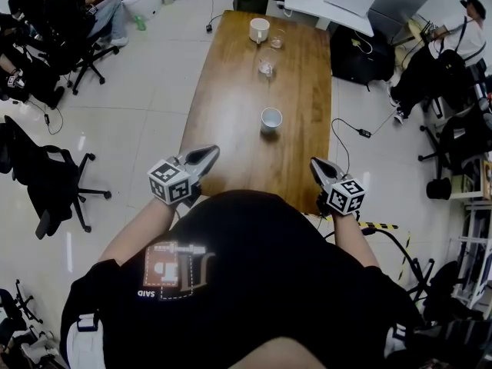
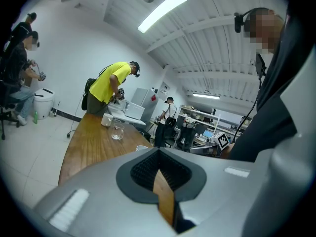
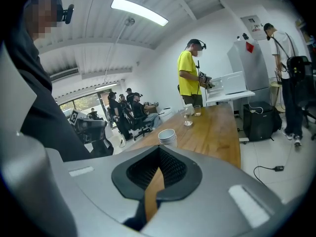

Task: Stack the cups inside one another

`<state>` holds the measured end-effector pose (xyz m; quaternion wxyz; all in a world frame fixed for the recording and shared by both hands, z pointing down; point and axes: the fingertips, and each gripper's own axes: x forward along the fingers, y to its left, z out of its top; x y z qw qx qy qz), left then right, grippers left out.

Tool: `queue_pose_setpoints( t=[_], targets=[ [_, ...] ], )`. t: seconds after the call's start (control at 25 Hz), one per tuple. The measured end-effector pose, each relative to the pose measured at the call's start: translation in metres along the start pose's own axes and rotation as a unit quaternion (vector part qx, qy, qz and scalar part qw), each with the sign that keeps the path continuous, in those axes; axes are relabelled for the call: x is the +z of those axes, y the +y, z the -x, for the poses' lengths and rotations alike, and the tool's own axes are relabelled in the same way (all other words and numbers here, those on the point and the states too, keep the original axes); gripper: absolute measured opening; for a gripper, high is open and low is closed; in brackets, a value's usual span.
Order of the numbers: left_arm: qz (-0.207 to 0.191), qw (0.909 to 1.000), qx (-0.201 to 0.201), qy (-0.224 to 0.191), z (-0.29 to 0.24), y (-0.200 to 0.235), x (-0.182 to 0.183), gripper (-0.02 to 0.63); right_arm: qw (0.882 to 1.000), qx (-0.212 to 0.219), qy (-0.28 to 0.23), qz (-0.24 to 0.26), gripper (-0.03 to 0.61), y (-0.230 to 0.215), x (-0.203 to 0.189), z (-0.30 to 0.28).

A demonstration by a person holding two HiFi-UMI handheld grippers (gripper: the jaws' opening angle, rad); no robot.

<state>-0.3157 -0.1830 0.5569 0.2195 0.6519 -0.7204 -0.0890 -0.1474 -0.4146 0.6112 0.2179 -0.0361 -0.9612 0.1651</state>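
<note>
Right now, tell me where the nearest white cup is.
In the head view, the white cup stands midway along the wooden table, this side of the glass cup.

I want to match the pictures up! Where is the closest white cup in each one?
Head view: white cup, middle of the wooden table.
Left gripper view: just below centre, only its rim shows.
Right gripper view: centre, slightly low.
Shared landmark: the clear glass farther along the table.

Head view steeply down over the table (image 1: 231, 114); both gripper views low along it, white cup (image 1: 270, 119) in all three.
</note>
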Motion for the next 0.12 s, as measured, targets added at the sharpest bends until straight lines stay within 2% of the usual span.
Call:
queue_pose_setpoints(
  t=[0.12],
  targets=[
    [-0.001,1.0,0.001,0.0,0.0012,0.0009,-0.0006,0.002,1.0,0.001,0.002,0.003,0.012,0.0008,-0.0005,-0.001]
  ],
)
